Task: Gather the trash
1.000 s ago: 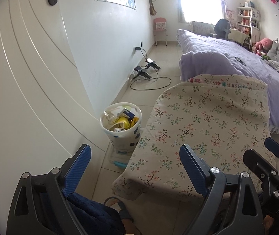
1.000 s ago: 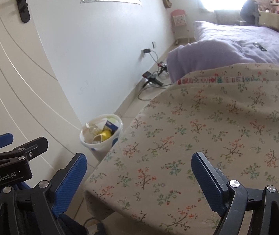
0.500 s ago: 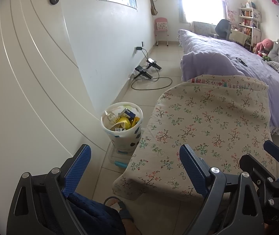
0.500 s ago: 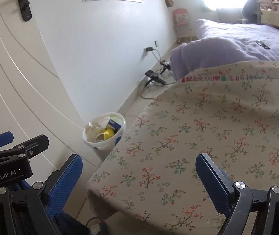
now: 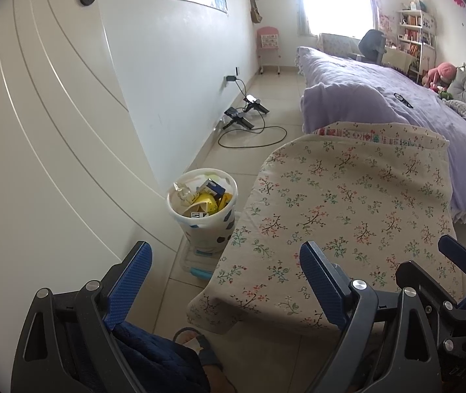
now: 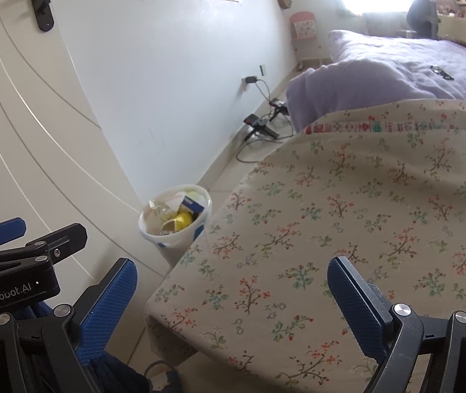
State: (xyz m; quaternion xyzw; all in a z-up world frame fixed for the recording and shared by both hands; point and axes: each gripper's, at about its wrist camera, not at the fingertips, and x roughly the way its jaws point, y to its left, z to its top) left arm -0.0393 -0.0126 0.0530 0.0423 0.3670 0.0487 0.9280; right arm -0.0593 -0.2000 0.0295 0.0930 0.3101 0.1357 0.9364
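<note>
A white waste bin with blue dots [image 5: 202, 211] [image 6: 174, 222] stands on the floor between the wall and a table under a floral cloth [image 5: 347, 216] [image 6: 347, 222]. Yellow, blue and white trash [image 5: 204, 196] fills it to the rim. My left gripper [image 5: 226, 262] is open and empty, held above the floor short of the bin. My right gripper [image 6: 233, 278] is also open and empty, over the near left corner of the cloth. Each gripper shows at the edge of the other's view.
A white door with a black handle [image 6: 36, 3] and the wall lie to the left. Black devices and a cable [image 5: 246, 121] lie on the tiled floor beyond the bin. A purple bed [image 5: 380, 98] stands behind the table. A person's foot in a sandal [image 5: 197, 347] is below.
The right gripper's fingers have spread a little wider. The right wrist view has shifted slightly, so the bin sits a bit further right in it. The left gripper has not moved.
</note>
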